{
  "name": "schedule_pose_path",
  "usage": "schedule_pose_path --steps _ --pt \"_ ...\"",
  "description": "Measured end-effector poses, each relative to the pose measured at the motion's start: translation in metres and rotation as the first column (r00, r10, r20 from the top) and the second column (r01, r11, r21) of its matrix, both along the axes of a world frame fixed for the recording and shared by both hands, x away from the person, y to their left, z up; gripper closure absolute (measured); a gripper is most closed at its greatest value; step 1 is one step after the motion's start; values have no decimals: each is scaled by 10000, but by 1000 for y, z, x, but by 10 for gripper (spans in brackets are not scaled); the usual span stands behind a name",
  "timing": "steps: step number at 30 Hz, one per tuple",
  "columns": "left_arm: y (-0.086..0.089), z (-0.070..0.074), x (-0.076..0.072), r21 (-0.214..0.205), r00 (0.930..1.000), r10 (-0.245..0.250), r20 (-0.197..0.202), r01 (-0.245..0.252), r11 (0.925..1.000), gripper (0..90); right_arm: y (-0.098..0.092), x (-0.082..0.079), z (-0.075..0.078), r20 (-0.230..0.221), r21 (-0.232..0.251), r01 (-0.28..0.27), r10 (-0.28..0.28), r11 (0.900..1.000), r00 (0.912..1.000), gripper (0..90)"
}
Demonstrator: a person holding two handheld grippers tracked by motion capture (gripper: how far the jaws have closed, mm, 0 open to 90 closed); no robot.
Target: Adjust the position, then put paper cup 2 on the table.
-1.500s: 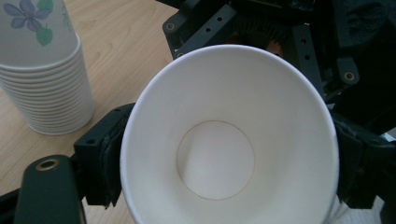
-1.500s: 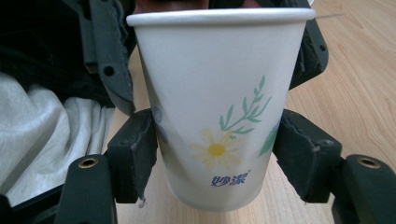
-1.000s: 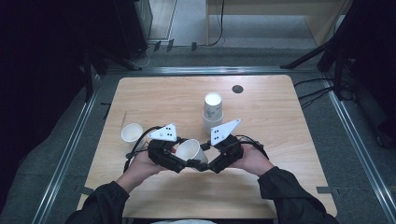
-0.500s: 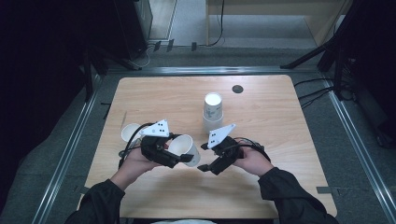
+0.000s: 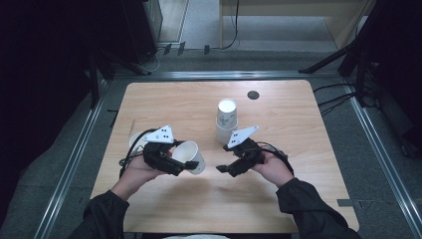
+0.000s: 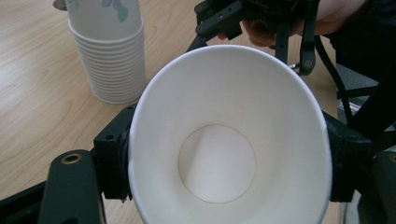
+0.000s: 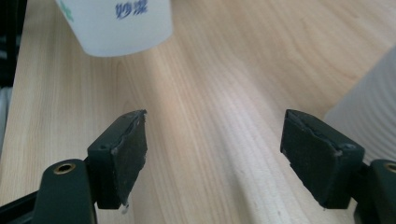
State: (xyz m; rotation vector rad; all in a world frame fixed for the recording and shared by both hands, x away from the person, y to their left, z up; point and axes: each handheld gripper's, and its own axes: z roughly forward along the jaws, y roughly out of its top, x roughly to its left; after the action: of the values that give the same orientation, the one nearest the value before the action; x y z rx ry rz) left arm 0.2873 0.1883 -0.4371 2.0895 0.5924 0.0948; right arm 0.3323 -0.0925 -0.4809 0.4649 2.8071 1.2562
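My left gripper (image 5: 185, 160) is shut on a white paper cup (image 5: 190, 155) and holds it on its side above the table, mouth toward the person. In the left gripper view the cup (image 6: 229, 116) is squeezed oval between the jaws of my left gripper (image 6: 226, 158). My right gripper (image 5: 224, 169) hovers a short way to the right of the cup. Its jaws have just been opening, and in the right gripper view nothing but bare wood lies between the pads (image 7: 123, 149) of my right gripper (image 7: 217, 147). The held cup's printed bottom (image 7: 121, 23) shows at the top left there.
A tall stack of paper cups (image 5: 226, 122) stands mid-table behind the right gripper, seen close as the stack (image 6: 109, 56) and the stack's ribbed side (image 7: 369, 116). Another white cup (image 5: 135, 141) lies behind the left gripper. A small black disc (image 5: 253, 94) sits near the far edge.
Both grippers met at the cup a second ago. The left one has since carried the cup a little to the left, and the right one has opened and now stands apart from it.
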Motion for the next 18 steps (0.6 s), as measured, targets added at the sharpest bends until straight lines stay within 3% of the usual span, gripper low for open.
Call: schedule_pose_path --steps 6,12,18 --pt "5 -1 1 210 9999 68 108 -71 9998 235 -12 7 6 113 733 551 -561 9958 9984 239" --pt "8 -5 2 657 10000 -29 38 27 9978 234 -23 14 5 276 594 1212 -1230 9909 9920 239" --pt "8 -8 0 1153 9997 -228 123 212 9931 234 -37 22 6 257 459 1974 -1987 9792 9797 239"
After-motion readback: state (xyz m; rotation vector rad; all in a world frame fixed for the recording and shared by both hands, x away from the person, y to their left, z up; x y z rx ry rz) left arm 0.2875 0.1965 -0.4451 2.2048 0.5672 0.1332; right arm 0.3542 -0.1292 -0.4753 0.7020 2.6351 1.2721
